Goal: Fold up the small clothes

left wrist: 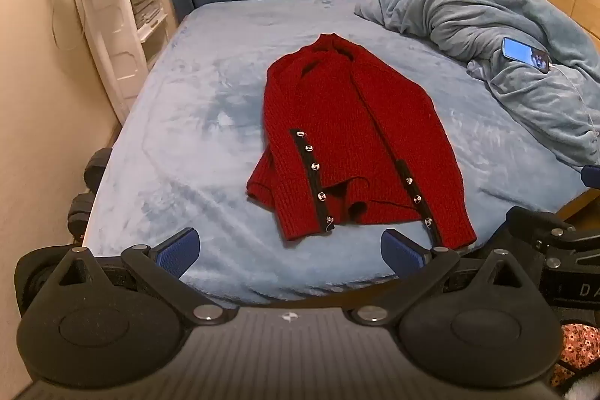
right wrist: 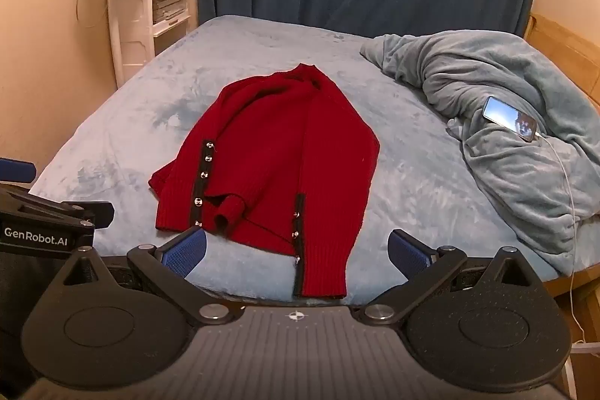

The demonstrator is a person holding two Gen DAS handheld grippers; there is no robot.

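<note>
A red cardigan (left wrist: 356,141) lay on the bed (left wrist: 195,122), sleeves folded in over its front, hem toward the near edge. The left gripper (left wrist: 290,252) and right gripper (right wrist: 296,250) both hung spread wide, holding nothing, short of the hem. A crumpled blanket (right wrist: 506,122) carried a phone (right wrist: 510,118)

Red buttoned cardigan (left wrist: 348,141) lies partly folded, apparently sleeves tucked inward, on bed.

Red cardigan (left wrist: 348,134), black button bands
</note>
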